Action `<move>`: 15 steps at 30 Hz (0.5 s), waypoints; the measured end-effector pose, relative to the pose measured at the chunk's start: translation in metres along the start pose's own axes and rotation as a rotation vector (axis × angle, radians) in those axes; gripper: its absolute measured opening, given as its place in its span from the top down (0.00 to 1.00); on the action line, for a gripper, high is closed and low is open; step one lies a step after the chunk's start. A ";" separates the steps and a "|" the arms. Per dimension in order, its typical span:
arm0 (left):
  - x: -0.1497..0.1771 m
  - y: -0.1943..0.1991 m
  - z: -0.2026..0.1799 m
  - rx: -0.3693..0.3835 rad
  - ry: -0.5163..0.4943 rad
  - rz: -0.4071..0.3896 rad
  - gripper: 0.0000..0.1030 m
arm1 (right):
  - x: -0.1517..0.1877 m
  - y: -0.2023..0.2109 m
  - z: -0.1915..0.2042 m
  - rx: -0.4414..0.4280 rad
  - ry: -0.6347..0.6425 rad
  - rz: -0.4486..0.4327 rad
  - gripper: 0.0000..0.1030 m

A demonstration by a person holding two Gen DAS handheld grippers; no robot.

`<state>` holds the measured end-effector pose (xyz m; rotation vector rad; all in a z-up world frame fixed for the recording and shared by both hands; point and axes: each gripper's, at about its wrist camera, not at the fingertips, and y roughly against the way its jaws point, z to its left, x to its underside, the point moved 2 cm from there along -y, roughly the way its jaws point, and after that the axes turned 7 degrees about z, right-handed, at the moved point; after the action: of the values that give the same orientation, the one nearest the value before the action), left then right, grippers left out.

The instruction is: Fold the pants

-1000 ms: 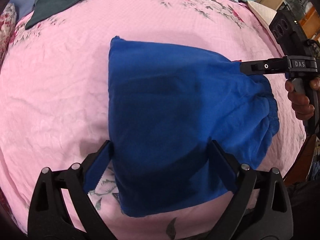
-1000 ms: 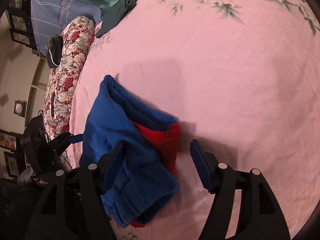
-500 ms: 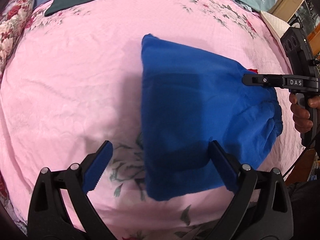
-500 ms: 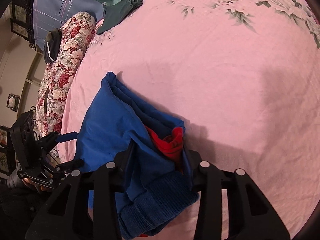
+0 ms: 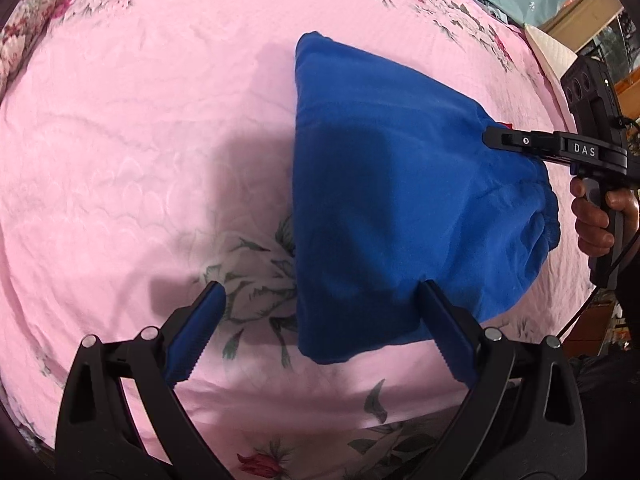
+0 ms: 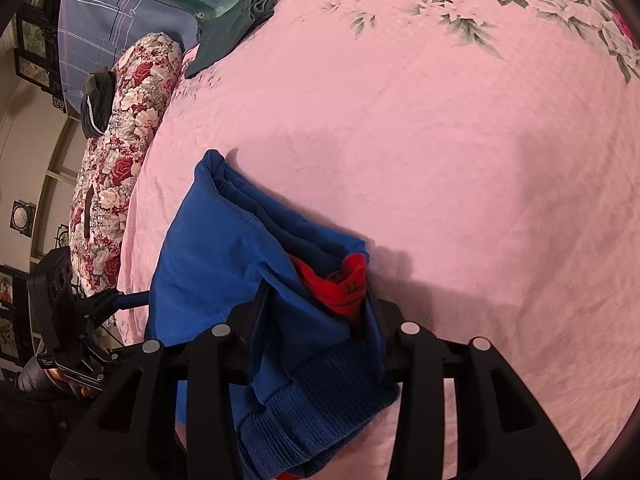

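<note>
The right gripper (image 6: 316, 320), black with two fingers, is seen closed part-way on the ribbed waistband end of the folded blue fleece pants (image 6: 240, 264); the thick bundle of blue cloth, with a red lining (image 6: 344, 284) showing in it, is pressed between both pads. The left gripper (image 5: 320, 328), black with blue serrated pads (image 5: 200, 332), is held wide open above the bed and has hold of nothing; the near corner of the pants (image 5: 400, 200) lies beneath the gap between its fingers, and neither pad is seen to press on the cloth. The pants are laid as a folded bundle on the pink quilted bedspread printed with flowers (image 5: 140, 140), which covers the bed. In the left wrist view a person's hand (image 5: 596, 216) is seen wrapped round the handle of the right gripper at the far waistband edge. Beyond the pants, a long bolster in red and white floral cloth (image 6: 120, 152) lies along the bed edge; a dark green folded garment (image 6: 236, 20) rests at the far end of the bedspread.
</note>
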<state>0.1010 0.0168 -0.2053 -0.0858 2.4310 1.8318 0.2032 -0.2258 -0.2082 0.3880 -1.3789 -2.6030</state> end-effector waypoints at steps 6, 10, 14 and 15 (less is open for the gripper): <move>-0.001 -0.011 -0.001 0.080 0.029 0.058 0.05 | -0.001 0.000 0.002 0.024 0.010 0.006 0.59; 0.002 -0.013 -0.011 0.126 -0.009 0.054 0.15 | 0.000 -0.001 0.006 0.049 0.018 0.003 0.59; 0.002 -0.011 -0.018 0.188 -0.024 0.046 0.35 | 0.000 -0.001 0.005 0.054 0.014 -0.001 0.59; 0.001 -0.011 -0.018 0.197 -0.020 0.046 0.36 | 0.000 0.000 0.005 0.054 0.014 -0.003 0.59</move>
<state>0.1004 -0.0036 -0.2106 0.0035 2.6042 1.5903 0.2014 -0.2214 -0.2056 0.4148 -1.4483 -2.5643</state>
